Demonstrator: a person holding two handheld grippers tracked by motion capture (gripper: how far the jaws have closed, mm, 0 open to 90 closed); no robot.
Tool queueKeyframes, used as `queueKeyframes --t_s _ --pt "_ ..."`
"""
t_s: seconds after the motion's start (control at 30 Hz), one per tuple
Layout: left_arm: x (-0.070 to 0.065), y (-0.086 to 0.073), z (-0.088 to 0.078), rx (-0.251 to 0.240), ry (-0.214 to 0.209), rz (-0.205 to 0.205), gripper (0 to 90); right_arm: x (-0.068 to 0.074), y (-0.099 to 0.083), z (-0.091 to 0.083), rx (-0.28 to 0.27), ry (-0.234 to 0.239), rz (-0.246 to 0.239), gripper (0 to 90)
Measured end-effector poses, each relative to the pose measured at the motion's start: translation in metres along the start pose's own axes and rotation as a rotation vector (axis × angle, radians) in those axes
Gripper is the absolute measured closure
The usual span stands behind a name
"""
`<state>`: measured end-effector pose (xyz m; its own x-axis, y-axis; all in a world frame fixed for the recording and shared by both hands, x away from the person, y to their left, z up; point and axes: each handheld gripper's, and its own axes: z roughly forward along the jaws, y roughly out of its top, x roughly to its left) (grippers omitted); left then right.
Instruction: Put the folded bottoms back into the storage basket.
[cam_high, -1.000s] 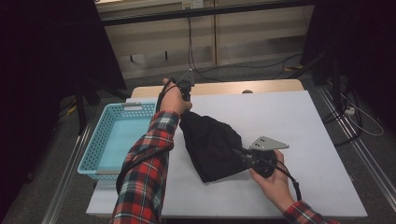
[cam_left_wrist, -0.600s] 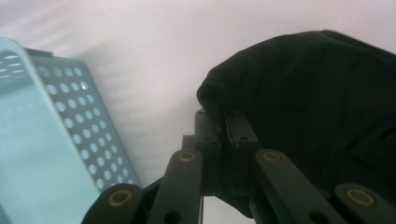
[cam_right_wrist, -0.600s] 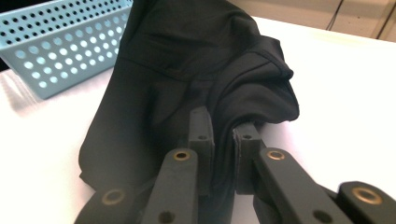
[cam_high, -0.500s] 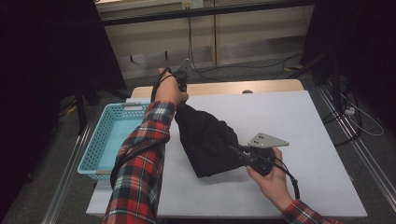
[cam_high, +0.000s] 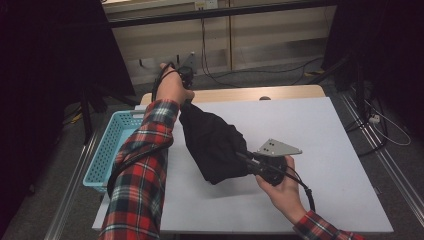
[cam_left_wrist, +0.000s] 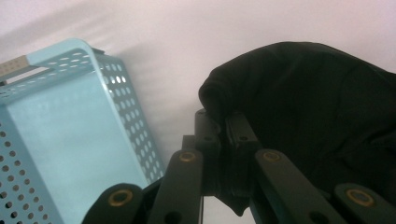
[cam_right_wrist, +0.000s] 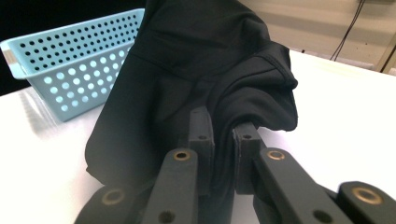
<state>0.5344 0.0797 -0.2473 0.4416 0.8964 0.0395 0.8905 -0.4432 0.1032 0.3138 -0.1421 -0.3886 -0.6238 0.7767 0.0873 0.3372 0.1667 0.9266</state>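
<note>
The soft black cloth (cam_high: 215, 145) hangs above the white counter (cam_high: 325, 130), stretched between both tools; the left tool (cam_high: 186, 77) pinches its high end nearest the light blue plastic basket (cam_high: 107, 150); the right tool (cam_high: 250, 161) pinches its low end.

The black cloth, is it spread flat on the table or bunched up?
Bunched up. The black cloth hangs in folds, pinched between the left gripper and the right gripper, partly lifted off the white table.

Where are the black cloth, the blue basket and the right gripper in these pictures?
cloth (cam_high: 212, 142), high view, middle of the hanging fabric
basket (cam_high: 109, 145), high view, its perforated side wall
right gripper (cam_right_wrist: 223, 128), right gripper view, between the tips pinching the fabric
</note>
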Motion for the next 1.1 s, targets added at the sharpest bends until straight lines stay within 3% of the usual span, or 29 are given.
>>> queueKeyframes --t_s 0.3,0.6,1.1 --pt "0.019 -0.007 -0.028 -0.042 -0.001 -0.030 85.6 0.011 0.020 0.007 -0.040 0.035 -0.009 82.3" --pt "0.039 -0.014 -0.057 -0.064 0.025 -0.054 85.6 0.027 0.041 0.018 -0.068 0.065 -0.041 82.3" --pt "0.065 -0.023 -0.086 -0.083 0.048 -0.080 85.6 0.051 0.070 0.039 -0.104 0.121 -0.076 82.3"
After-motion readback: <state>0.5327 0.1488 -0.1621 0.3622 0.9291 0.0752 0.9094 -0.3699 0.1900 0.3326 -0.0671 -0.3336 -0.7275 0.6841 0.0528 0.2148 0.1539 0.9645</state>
